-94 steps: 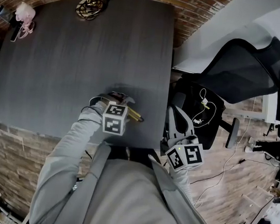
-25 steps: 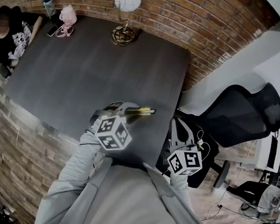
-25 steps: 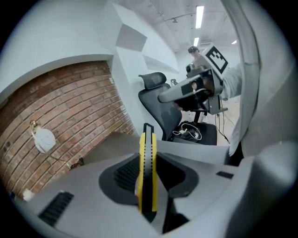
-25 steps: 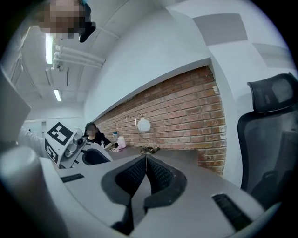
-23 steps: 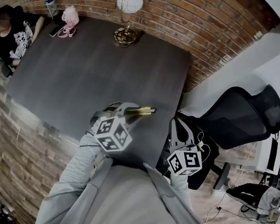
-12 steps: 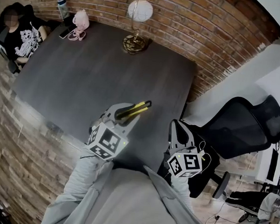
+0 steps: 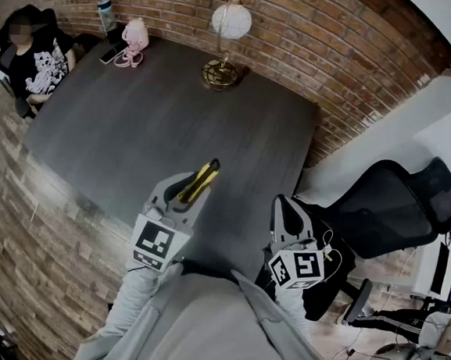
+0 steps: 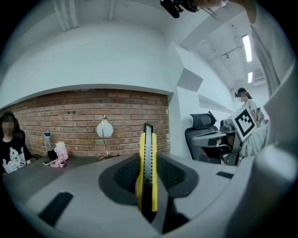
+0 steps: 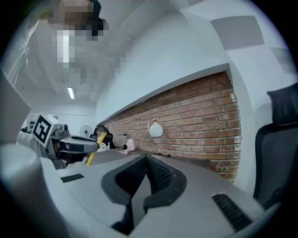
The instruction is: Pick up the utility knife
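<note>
The utility knife (image 7: pixel 203 180), yellow with a black blade track, is clamped in my left gripper (image 7: pixel 187 189) and held in the air above the near part of the dark table (image 7: pixel 136 128). In the left gripper view the knife (image 8: pixel 147 162) stands on edge between the two pads, its tip pointing away from me. My left gripper (image 8: pixel 148 168) is shut on it. My right gripper (image 7: pixel 284 208) hangs off the table's right edge; its pads meet with nothing between them (image 9: pixel 145 163). From the right gripper view, the left gripper (image 9: pixel 70 145) and the knife (image 9: pixel 91 155) show at the left.
A globe lamp (image 7: pixel 230 23) stands at the table's far edge by the brick wall. A pink item (image 7: pixel 134 36) and a bottle (image 7: pixel 107 12) sit at the far left corner, where a seated person (image 7: pixel 36 61) is. A black office chair (image 7: pixel 396 206) stands to the right.
My left gripper has risen with the knife and rolled, so the knife now points away from me instead of to the right. The right gripper has shifted a little.
</note>
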`<state>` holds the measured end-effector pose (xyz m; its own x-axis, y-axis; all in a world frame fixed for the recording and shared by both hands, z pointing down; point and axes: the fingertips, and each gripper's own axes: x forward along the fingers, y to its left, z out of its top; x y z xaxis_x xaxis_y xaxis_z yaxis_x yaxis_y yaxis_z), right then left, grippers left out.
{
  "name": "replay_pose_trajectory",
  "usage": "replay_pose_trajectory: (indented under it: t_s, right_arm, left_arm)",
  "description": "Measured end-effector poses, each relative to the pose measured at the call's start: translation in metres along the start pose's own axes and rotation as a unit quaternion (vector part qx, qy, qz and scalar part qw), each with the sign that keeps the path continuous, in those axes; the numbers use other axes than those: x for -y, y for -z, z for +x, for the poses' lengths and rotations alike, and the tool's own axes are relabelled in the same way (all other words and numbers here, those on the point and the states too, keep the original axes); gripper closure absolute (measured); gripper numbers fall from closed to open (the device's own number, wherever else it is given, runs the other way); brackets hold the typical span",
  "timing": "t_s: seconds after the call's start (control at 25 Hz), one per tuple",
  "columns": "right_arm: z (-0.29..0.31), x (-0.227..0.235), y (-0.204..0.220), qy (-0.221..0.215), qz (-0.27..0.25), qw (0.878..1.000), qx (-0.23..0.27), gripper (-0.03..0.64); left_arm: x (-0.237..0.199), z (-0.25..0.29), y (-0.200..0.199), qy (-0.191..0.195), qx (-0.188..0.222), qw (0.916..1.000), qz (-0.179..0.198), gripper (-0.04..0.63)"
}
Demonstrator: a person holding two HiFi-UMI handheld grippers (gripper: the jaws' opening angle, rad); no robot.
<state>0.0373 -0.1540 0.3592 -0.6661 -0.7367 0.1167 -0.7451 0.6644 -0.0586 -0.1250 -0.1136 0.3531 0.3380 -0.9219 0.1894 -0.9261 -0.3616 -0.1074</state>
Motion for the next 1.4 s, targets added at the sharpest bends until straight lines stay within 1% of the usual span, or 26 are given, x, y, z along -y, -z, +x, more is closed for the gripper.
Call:
replay_pose_trajectory:
  t_s: [0.16,0.28,0.36,0.76,1.2,1.4]
  right_arm:
    - [-0.002,-0.002,0.0,0.004,-0.006,1.0,0.0,0.598]
    - [-0.003,-0.001,-0.001,0.009,-0.006,1.0,0.001,0.598]
    - [-0.003,0.0,-0.002,0.011,-0.007,1.0,0.0,0.598]
    - [-0.001,0.006,0.003,0.027,-0.008,1.0,-0.011,0.598]
    - [0.001,0.014,0.007,0.043,-0.001,0.999,-0.015,0.598]
    - [0.002,0.017,0.01,0.045,0.003,0.999,-0.019,0.598]
  left_arm:
    - [-0.007,-0.009,0.007,-0.016,0.005,0.9993,-0.032,0.472]
    - [-0.011,-0.01,0.009,-0.018,0.007,0.9985,-0.052,0.472]
    - [-0.013,-0.008,0.01,-0.016,0.006,0.9981,-0.058,0.472]
    - [-0.015,0.006,0.013,0.002,0.006,0.9974,-0.072,0.472]
    - [-0.02,0.017,0.014,0.007,0.004,0.9968,-0.079,0.472]
    - [-0.019,0.022,0.015,0.01,-0.001,0.9972,-0.075,0.472]
